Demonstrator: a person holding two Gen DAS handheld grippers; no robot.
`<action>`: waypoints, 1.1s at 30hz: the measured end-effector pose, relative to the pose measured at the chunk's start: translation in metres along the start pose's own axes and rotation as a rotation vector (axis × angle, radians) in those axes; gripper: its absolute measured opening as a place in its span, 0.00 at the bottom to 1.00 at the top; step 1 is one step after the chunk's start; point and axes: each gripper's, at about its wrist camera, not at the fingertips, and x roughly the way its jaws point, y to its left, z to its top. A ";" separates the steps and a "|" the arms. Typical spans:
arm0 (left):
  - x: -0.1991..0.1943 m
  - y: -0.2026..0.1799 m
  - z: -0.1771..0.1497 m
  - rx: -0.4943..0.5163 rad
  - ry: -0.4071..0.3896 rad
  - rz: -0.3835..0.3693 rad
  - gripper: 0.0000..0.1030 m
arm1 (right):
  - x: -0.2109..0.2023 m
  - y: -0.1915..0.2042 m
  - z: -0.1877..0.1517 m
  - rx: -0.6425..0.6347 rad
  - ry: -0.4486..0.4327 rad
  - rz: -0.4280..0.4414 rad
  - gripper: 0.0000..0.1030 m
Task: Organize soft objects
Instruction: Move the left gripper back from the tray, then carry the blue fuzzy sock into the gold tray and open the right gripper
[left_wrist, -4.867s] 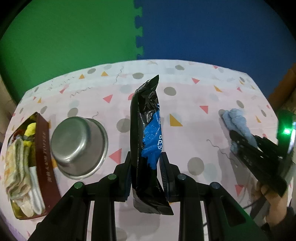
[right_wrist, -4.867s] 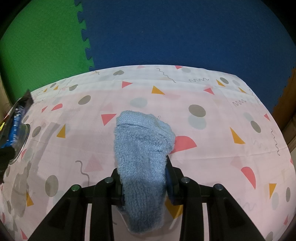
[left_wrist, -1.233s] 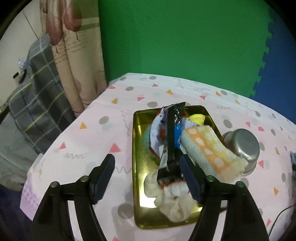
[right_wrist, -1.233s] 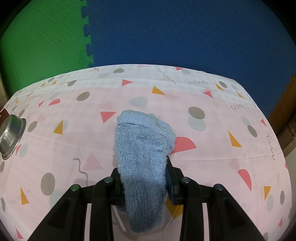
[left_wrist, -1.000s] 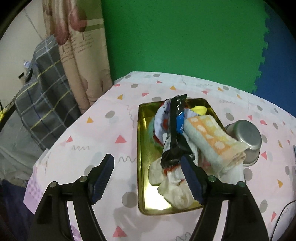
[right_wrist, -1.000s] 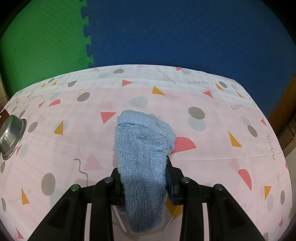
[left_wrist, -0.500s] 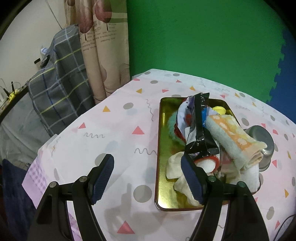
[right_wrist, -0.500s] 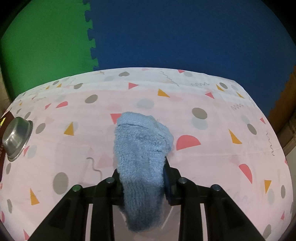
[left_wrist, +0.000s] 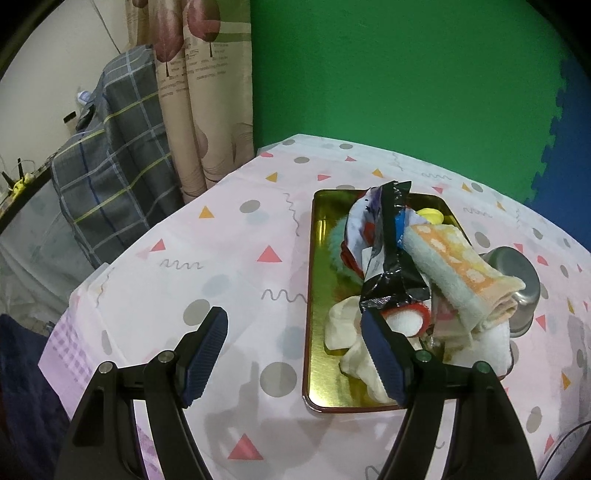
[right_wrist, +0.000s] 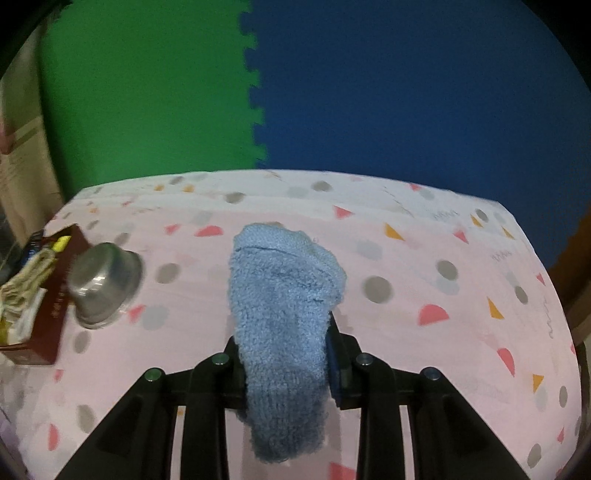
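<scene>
Left tool (left_wrist: 293, 354) wide open, empty — snack bag (left_wrist: 391, 254) lies atop pile in gold tray (left_wrist: 314, 295), right of frame. Right tool (right_wrist: 284, 354) clamps blue sock (right_wrist: 284, 295), centre frame. Next, likely: carry sock to tray (right_wrist: 48, 317) at left edge.

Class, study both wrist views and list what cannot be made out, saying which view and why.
- Left wrist view: the tray floor's right half, buried under the snack bag and towel.
- Left wrist view: the steel bowl, mostly behind that towel.
- Right wrist view: the tray contents, blurred and cut by the left edge.
- Right wrist view: the right claw pads, covered by the blue sock.
</scene>
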 end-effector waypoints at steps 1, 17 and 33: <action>0.000 0.001 0.000 -0.002 0.000 0.002 0.70 | -0.003 0.008 0.003 -0.013 -0.006 0.015 0.29; 0.002 0.010 0.000 -0.013 -0.010 0.038 0.70 | -0.033 0.131 0.022 -0.188 -0.018 0.220 0.29; 0.005 0.037 0.006 -0.092 0.008 0.076 0.70 | -0.041 0.240 0.031 -0.312 -0.014 0.389 0.29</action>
